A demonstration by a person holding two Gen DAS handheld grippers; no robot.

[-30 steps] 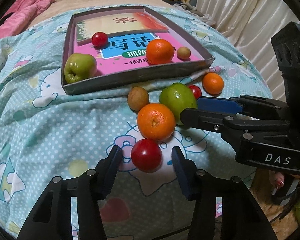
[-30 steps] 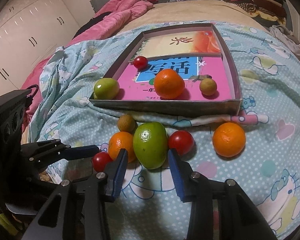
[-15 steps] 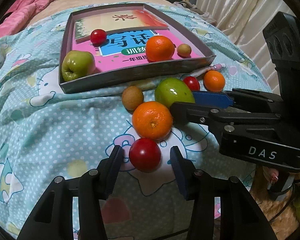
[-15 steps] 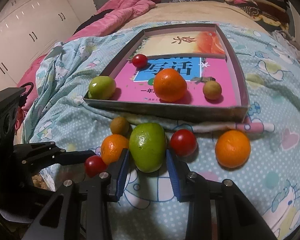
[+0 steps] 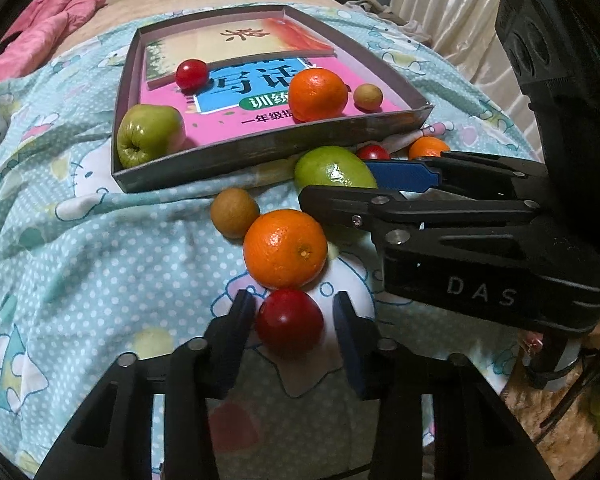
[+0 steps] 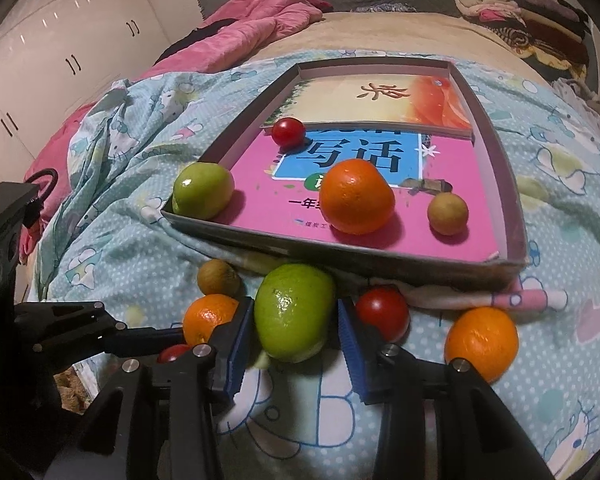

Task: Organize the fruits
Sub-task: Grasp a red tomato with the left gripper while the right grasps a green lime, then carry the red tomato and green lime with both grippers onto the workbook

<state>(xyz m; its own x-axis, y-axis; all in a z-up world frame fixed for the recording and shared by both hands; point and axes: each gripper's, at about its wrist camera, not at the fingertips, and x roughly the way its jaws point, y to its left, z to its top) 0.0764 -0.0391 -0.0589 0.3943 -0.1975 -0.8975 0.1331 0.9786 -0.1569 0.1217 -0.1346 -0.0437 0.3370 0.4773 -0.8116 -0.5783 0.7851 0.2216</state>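
Between the closing left claw (image 5: 294, 316) sits a red tomato (image 5: 289, 325) on the bed, dead ahead, pads not yet touching; right claw (image 6: 296, 340), opening, straddles the green fruit (image 6: 294, 322).

Green fruit (image 5: 332, 172) half hidden behind right tongs (image 5: 340, 196); small orange (image 5: 428, 147) mostly hidden too.

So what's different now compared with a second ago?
The left tool is closing around the red cherry tomato, a small gap left. The right tool slid forward around the green fruit and is opening slightly. All fruit, in the tray and on the bedsheet, lies where it did.
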